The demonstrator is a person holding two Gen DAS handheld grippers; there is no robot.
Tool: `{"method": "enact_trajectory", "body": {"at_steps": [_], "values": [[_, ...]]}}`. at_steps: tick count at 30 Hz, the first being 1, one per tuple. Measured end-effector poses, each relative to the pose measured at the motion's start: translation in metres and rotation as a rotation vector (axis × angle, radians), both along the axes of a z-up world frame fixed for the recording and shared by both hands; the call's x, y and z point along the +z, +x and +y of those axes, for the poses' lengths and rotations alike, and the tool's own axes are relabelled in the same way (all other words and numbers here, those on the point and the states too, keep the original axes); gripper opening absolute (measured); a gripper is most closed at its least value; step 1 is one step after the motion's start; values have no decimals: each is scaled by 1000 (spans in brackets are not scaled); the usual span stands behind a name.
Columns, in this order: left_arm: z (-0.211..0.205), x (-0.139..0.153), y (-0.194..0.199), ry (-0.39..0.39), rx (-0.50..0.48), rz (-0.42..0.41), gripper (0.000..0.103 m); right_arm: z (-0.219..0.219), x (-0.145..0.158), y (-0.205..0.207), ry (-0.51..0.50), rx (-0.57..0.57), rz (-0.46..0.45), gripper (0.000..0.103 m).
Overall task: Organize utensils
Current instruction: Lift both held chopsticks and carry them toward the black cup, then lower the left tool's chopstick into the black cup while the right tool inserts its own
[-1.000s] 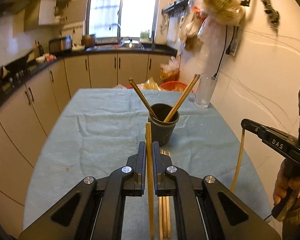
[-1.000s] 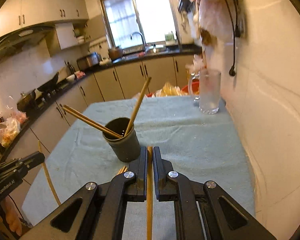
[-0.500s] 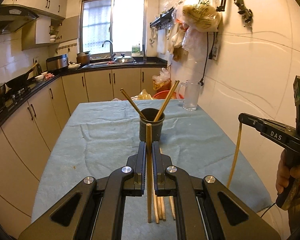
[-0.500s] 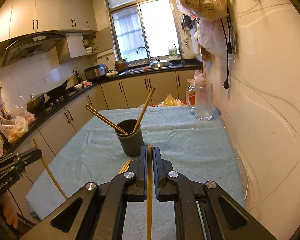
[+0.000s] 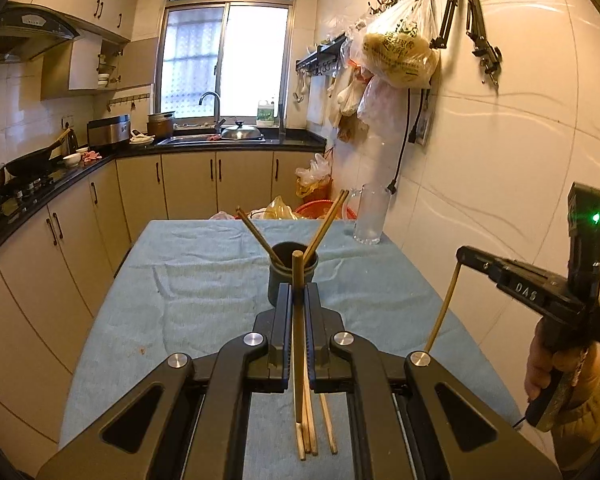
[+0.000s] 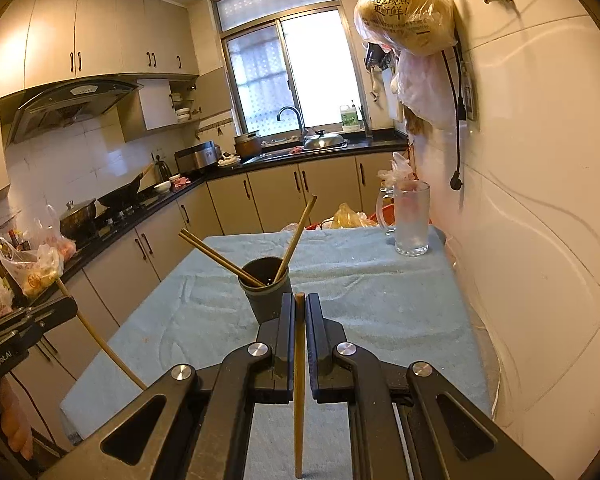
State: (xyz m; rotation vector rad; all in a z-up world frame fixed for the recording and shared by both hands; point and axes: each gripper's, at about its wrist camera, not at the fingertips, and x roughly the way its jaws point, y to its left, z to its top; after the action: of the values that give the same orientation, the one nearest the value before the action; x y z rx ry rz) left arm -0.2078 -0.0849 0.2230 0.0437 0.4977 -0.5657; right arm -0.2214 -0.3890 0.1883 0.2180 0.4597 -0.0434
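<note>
A dark cup [image 5: 286,276] [image 6: 266,292] stands mid-table and holds several wooden chopsticks that lean left and right. My left gripper [image 5: 298,300] is shut on a chopstick [image 5: 298,320] held upright above the table. My right gripper [image 6: 299,308] is shut on another chopstick [image 6: 299,380], also raised; it shows in the left wrist view [image 5: 446,308] hanging from the right gripper [image 5: 466,256]. Several loose chopsticks [image 5: 316,428] lie on the blue-green cloth [image 5: 204,272] below the left gripper.
A frosted glass mug [image 5: 370,216] [image 6: 410,220] stands at the table's far right corner by the tiled wall. Bags hang on the wall [image 6: 408,12] above. Kitchen counters [image 5: 80,168] run along the left and back. A red basket [image 5: 320,210] sits behind the table.
Both grippers have risen and pulled back from the cup, each still holding its chopstick; the cup looks smaller and farther away now.
</note>
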Motion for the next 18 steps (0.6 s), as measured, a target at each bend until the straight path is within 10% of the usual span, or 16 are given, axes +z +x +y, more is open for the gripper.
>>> {"method": "enact_trajectory", "body": {"at_steps": [18], "values": [[-56, 77, 94, -44, 35, -102, 5, -3, 73, 95, 33, -10, -155, 5]]}}
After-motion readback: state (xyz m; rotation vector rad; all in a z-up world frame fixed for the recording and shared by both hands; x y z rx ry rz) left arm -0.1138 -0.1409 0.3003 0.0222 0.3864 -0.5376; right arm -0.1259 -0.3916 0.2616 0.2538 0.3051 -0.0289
